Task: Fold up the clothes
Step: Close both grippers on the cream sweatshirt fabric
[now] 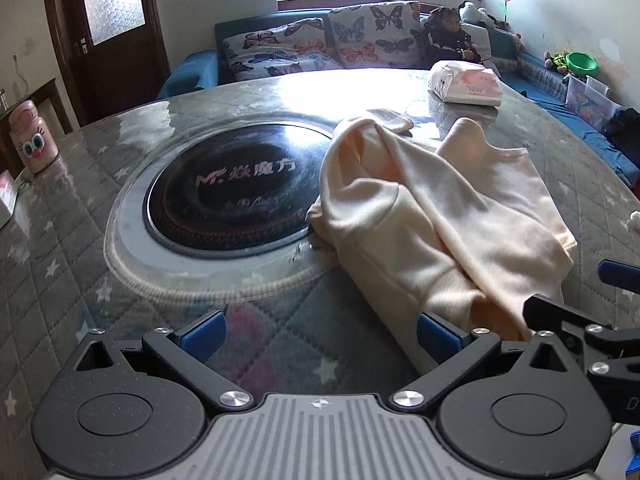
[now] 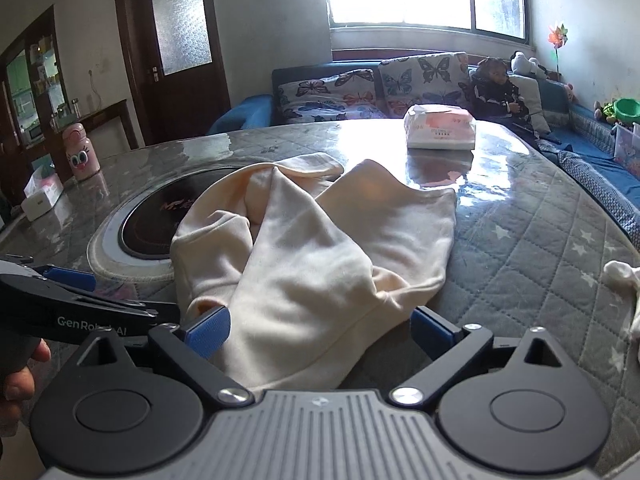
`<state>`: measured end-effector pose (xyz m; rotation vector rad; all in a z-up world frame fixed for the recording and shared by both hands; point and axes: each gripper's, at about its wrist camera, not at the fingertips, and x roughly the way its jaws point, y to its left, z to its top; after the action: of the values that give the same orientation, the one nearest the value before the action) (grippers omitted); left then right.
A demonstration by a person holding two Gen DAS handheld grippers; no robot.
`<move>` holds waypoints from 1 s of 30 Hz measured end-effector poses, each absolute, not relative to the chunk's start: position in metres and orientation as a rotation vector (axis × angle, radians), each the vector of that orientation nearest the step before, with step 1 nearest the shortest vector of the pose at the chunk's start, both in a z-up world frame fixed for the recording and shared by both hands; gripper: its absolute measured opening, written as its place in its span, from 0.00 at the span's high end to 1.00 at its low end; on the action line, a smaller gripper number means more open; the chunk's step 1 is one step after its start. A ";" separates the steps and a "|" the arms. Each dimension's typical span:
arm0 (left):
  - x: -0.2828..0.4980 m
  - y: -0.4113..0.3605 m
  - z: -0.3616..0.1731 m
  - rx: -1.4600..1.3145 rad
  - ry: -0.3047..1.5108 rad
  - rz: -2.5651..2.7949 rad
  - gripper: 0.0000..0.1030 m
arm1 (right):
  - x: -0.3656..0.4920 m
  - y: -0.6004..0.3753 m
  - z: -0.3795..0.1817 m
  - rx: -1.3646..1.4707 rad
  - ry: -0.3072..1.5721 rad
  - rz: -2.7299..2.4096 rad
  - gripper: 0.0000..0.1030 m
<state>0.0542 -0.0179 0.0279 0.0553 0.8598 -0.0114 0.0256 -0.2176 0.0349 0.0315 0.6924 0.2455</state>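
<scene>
Sunlight from the window glares off a round surface (image 2: 540,248) covered in quilted, star-patterned cloth under clear plastic, with a dark hotplate (image 1: 228,200) set in its middle. My cream garment (image 2: 320,248) lies crumpled on it, one edge overlapping the hotplate, its near hem right at my right tongs (image 2: 320,330). Those tongs are spread wide, the hem lying between the blue pads but not pinched. My left tongs (image 1: 320,330) are equally wide and hold nothing; the garment lies just right of them, against the right pad. A pack of tissues (image 2: 440,132) sits well beyond. I judge folding hasn't begun: I'd grip two hem corners, lift and shake the bunching flat, and drag it off the hotplate before creasing.
</scene>
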 end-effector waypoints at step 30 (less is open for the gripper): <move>0.176 -0.006 0.032 0.036 0.780 -0.051 0.20 | 0.154 -0.195 0.019 0.010 0.719 0.343 0.37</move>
<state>0.1757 -0.0055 0.0324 0.0358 0.7798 -0.0510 0.1536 -0.1948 0.0190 0.0102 0.7186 0.3432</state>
